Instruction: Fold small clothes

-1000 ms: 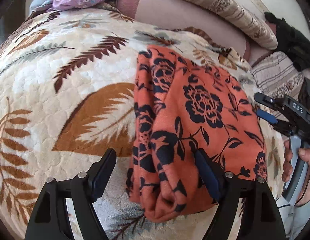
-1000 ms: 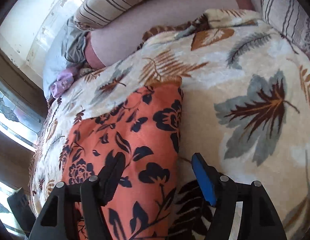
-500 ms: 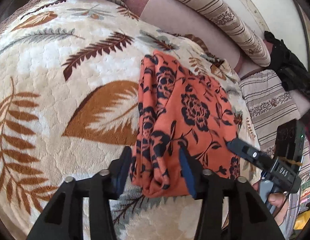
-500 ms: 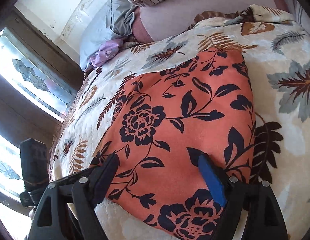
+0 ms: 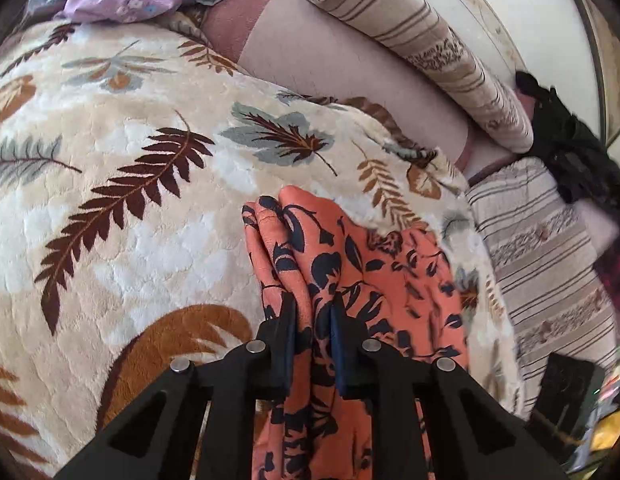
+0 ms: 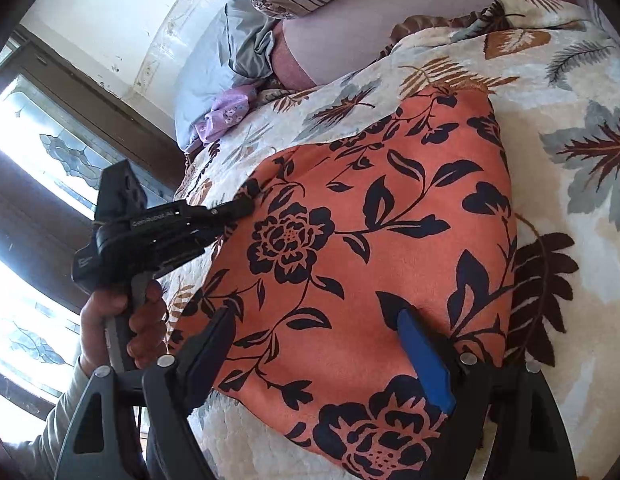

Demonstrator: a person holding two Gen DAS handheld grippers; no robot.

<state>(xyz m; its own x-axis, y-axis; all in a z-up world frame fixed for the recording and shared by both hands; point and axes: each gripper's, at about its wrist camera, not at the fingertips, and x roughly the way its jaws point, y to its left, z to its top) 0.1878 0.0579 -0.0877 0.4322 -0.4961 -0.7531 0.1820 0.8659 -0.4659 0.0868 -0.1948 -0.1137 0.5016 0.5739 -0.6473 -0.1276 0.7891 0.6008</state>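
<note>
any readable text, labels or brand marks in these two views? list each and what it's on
"GenRobot.AI": pale lettering along the side of the left gripper, seen in the right wrist view; soft, so the spelling is my best reading.
A small pale mark low on the same gripper's body: too small to read.
Orange floral garment, leaf-print blanket, striped pillows: patterns only, no text.
Left wrist view: no text.

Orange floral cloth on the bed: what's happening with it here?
A person with a gripper in each hand is folding the orange cloth on a leaf-print blanket. The left gripper is closing, its pads already pinching a bunched edge of the cloth. The right gripper is open, its fingers spread over the cloth's near end.
</note>
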